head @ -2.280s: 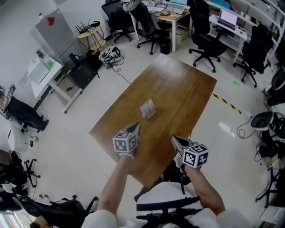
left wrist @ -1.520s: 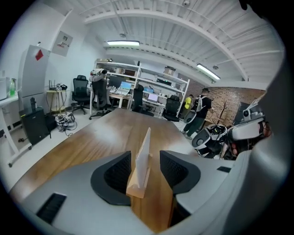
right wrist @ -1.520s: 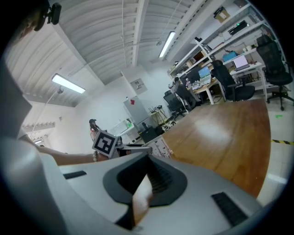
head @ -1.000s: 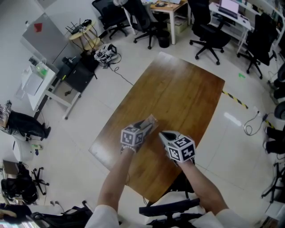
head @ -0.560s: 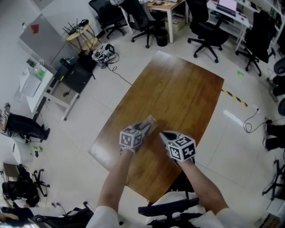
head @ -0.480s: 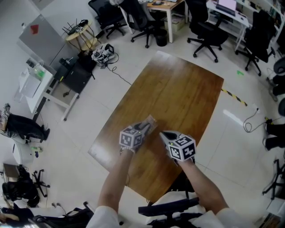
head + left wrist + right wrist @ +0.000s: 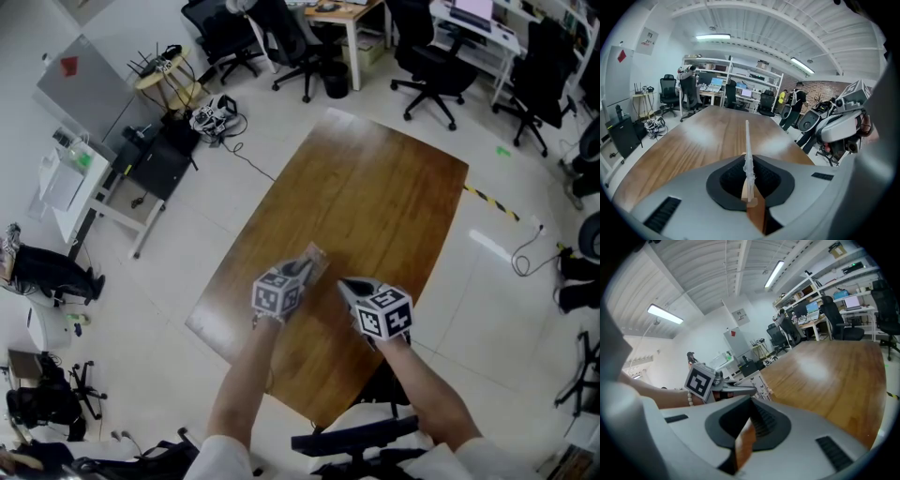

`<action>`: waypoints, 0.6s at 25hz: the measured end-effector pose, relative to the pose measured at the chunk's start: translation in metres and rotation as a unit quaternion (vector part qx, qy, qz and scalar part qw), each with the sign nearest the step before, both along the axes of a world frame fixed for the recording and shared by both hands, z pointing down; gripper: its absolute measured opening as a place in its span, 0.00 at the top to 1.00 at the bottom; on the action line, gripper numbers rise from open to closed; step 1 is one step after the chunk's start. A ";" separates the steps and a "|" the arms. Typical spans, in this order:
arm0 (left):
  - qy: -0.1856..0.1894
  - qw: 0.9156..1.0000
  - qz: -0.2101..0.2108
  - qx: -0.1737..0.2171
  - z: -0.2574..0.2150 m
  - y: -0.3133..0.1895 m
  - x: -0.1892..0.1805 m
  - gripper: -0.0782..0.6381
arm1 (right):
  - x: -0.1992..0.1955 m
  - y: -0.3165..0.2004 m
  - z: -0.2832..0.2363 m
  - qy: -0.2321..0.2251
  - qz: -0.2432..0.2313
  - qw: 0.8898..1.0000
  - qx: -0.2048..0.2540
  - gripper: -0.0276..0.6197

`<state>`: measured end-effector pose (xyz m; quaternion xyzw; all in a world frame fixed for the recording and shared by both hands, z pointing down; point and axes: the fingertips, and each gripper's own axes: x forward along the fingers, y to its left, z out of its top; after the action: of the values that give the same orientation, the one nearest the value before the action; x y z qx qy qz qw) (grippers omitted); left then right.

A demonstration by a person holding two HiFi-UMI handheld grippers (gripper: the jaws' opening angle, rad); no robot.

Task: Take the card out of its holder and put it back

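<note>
A clear card holder with a card in it [image 7: 313, 256] stands on the brown table [image 7: 375, 187]. My left gripper [image 7: 304, 267] reaches it from the near left. Its jaws are closing, and in the left gripper view the thin clear sheet [image 7: 746, 138] stands edge-on between the pads, which press on its lower part [image 7: 748, 164]. My right gripper [image 7: 349, 286] hovers just right of the holder, shut with nothing in it [image 7: 749, 405]. The right gripper view shows the holder [image 7: 757, 383] beside the left gripper's fingers [image 7: 740, 391].
The table's near corner lies under my forearms. Office chairs [image 7: 431, 56] and desks stand beyond the far end. A low shelf [image 7: 84, 178] and a black box [image 7: 159, 159] sit on the floor at the left. A person [image 7: 794, 101] stands far off.
Both grippers have come forward from the table's near edge to the holder. Over the last second they have stayed almost still beside it.
</note>
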<state>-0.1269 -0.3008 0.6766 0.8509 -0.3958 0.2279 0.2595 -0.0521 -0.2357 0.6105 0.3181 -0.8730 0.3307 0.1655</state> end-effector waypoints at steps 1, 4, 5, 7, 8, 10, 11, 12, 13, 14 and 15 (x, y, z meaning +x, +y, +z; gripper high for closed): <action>-0.004 1.000 0.000 0.003 0.000 0.000 -0.001 0.87 | 0.000 0.000 -0.001 -0.001 0.000 1.000 0.000 0.96; -0.013 1.000 0.004 0.011 -0.001 0.001 0.000 0.87 | 0.002 0.000 0.000 -0.001 0.002 1.000 0.001 0.96; -0.013 1.000 0.003 0.012 -0.002 0.001 0.001 0.87 | 0.003 -0.001 0.001 -0.002 0.003 1.000 0.002 0.96; -0.012 1.000 0.001 0.015 -0.006 0.000 0.000 0.87 | 0.003 -0.001 0.001 -0.002 0.002 1.000 0.002 0.96; -0.011 1.000 0.000 0.018 -0.009 0.000 -0.001 0.87 | 0.002 -0.001 0.001 -0.002 0.001 1.000 0.002 0.96; -0.010 1.000 -0.001 0.022 -0.017 -0.001 -0.002 0.87 | 0.000 0.000 0.000 -0.002 -0.002 1.000 0.001 0.96; -0.010 1.000 -0.001 0.024 -0.020 -0.001 -0.003 0.87 | -0.002 0.000 -0.001 -0.002 -0.003 1.000 0.002 0.96; -0.011 1.000 -0.001 0.026 -0.023 -0.001 -0.004 0.87 | -0.003 0.000 -0.002 -0.003 -0.003 1.000 0.003 0.96; -0.012 1.000 -0.001 0.029 -0.027 -0.002 -0.005 0.87 | -0.005 0.000 -0.005 -0.004 -0.004 1.000 0.004 0.96; -0.012 0.999 -0.001 0.031 -0.030 -0.001 -0.006 0.87 | -0.005 0.001 -0.007 -0.004 -0.005 1.000 0.005 0.96; -0.012 0.999 -0.001 0.033 -0.034 -0.001 -0.006 0.87 | -0.006 0.001 -0.009 -0.004 -0.005 1.000 0.006 0.96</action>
<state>-0.1332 -0.3021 0.6426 0.8560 -0.4068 0.2246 0.2264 -0.0579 -0.2342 0.6013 0.3133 -0.8771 0.3263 0.1617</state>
